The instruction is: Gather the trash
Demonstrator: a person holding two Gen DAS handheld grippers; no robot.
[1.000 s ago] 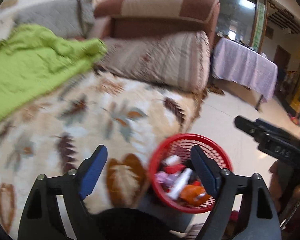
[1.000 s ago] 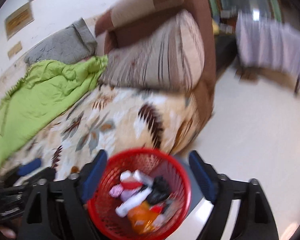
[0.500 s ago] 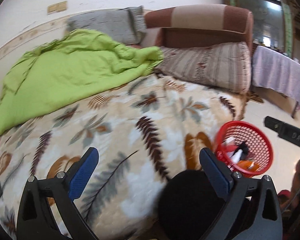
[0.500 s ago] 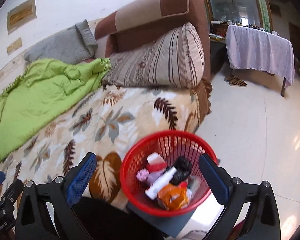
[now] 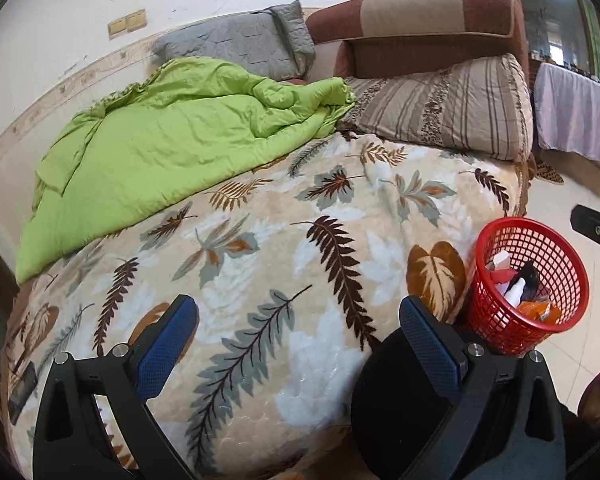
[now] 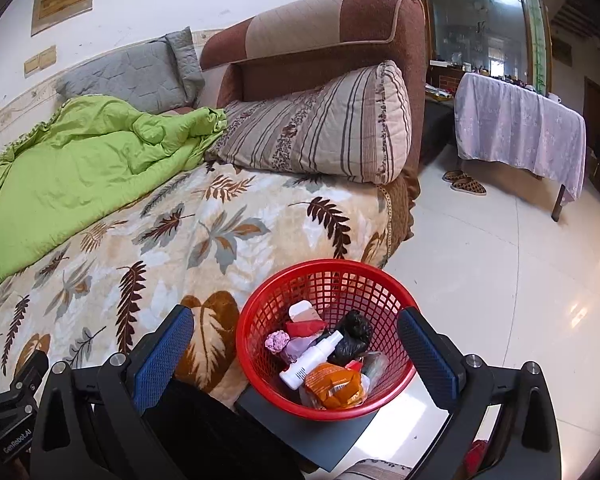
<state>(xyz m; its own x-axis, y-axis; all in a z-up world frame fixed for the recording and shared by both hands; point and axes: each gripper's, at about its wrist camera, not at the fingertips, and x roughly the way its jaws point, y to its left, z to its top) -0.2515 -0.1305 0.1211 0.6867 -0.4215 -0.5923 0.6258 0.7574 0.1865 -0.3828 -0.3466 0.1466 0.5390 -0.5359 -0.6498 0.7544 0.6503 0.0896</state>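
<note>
Currently both the left tongs (image 5: 296,340) and right tongs (image 6: 294,348) stand wide open and empty. The red basket (image 6: 260,344) sits beside the bed (image 6: 236,220), holding the collected trash (image 6: 320,356); right tongs straddle it at 12 o'clock, likely for depositing.

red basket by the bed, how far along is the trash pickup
Done: the red basket already holds a white spray bottle, an orange wrapper, a black bag and other bits. In hand: nothing; the left hand-held gripper and right hand-held gripper are both open and empty. Left: no loose trash shows on the leaf-print blanket or floor, so collecting looks about finished.
</note>
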